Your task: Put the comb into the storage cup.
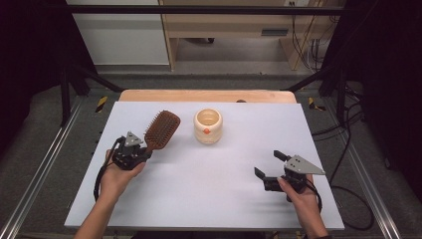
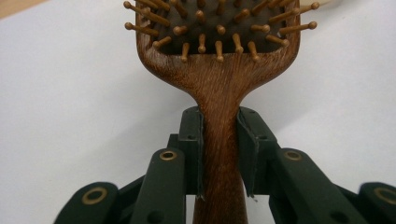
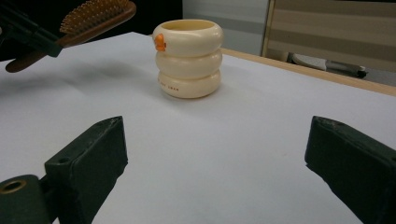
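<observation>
A brown wooden hairbrush (image 1: pixel 160 129) with bristles facing up is held above the white table at the left. My left gripper (image 1: pixel 142 151) is shut on its handle (image 2: pixel 220 154), and both pads press the handle's sides. In the right gripper view the brush (image 3: pixel 95 15) hangs clear of the surface. A cream ribbed cup (image 1: pixel 208 126) with an orange mark stands upright at the table's middle back, also seen as the cup (image 3: pixel 188 58) straight ahead of my right gripper (image 3: pixel 217 163). That right gripper (image 1: pixel 267 163) rests low near the front right, open, with nothing between its fingers.
The white tabletop (image 1: pixel 209 199) ends in a wooden strip (image 1: pixel 206 95) at the back. Metal rails (image 1: pixel 35 174) run along both sides. Cables (image 1: pixel 356 204) lie on the floor at the right.
</observation>
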A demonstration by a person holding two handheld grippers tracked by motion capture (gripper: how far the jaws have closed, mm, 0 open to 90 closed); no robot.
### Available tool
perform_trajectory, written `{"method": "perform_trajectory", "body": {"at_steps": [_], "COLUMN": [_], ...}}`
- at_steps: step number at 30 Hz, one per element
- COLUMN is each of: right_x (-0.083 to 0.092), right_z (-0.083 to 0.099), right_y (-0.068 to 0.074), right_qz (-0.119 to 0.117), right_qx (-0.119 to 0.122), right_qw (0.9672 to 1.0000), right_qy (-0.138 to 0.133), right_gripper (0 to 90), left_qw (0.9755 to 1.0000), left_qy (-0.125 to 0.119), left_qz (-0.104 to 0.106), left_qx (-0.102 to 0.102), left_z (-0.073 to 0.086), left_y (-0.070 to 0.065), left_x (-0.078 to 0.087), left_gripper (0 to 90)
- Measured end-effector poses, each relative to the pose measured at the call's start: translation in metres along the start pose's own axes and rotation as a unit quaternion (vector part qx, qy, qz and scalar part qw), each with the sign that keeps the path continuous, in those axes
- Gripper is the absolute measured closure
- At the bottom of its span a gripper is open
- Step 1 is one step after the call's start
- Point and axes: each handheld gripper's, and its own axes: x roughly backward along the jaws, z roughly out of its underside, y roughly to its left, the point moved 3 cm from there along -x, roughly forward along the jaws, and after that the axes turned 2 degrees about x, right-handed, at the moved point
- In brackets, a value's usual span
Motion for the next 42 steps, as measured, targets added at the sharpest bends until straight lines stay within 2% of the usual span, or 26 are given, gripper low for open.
{"method": "perform_trajectory", "body": {"at_steps": [4,9,12,14,19,21,23,33,37,42], "right_x": [-0.001,-0.003,-0.005,-0.008,-0.014,-0.017,-0.019,-0.029,-0.033,-0.047], "right_z": [-0.002,-0.006,-0.010,-0.012,-0.017,-0.018,-0.019,-0.031,-0.046,-0.071], "right_y": [0.004,0.012,0.019,0.024,0.039,0.044,0.047,0.069,0.084,0.101], "right_qz": [-0.006,-0.021,-0.030,-0.038,-0.053,-0.046,-0.046,-0.052,-0.045,-0.065], "right_qx": [-0.003,-0.027,-0.037,-0.043,-0.038,-0.041,-0.052,-0.066,-0.062,-0.061], "right_qw": [1.0000,0.9994,0.9988,0.9983,0.9978,0.9981,0.9976,0.9963,0.9968,0.9957], "right_qy": [-0.003,-0.002,-0.005,-0.007,-0.011,-0.008,-0.004,-0.014,-0.023,-0.023], "right_gripper": [6.0,5.6,5.2,5.1,5.1,5.4,5.4,5.1,5.7,5.9], "left_qw": [0.9990,0.9975,0.9959,0.9948,0.9918,0.9904,0.9898,0.9840,0.9826,0.9817], "left_qy": [-0.044,-0.070,-0.090,-0.101,-0.126,-0.136,-0.141,-0.176,-0.182,-0.187], "left_qz": [0.000,-0.004,-0.008,-0.013,-0.004,0.000,0.000,0.021,0.031,0.036], "left_qx": [0.007,0.004,0.008,0.003,0.022,0.024,0.021,0.015,0.013,0.005], "left_z": [0.006,0.011,0.015,0.017,0.020,0.020,0.020,0.017,0.015,0.013], "left_y": [-0.009,-0.020,-0.025,-0.028,-0.032,-0.034,-0.035,-0.047,-0.053,-0.060], "left_x": [0.006,0.008,0.010,0.012,0.017,0.018,0.019,0.027,0.027,0.026], "left_gripper": [72.4,72.4,72.4,72.4,72.4,72.4,72.4,72.5,72.5,72.5]}}
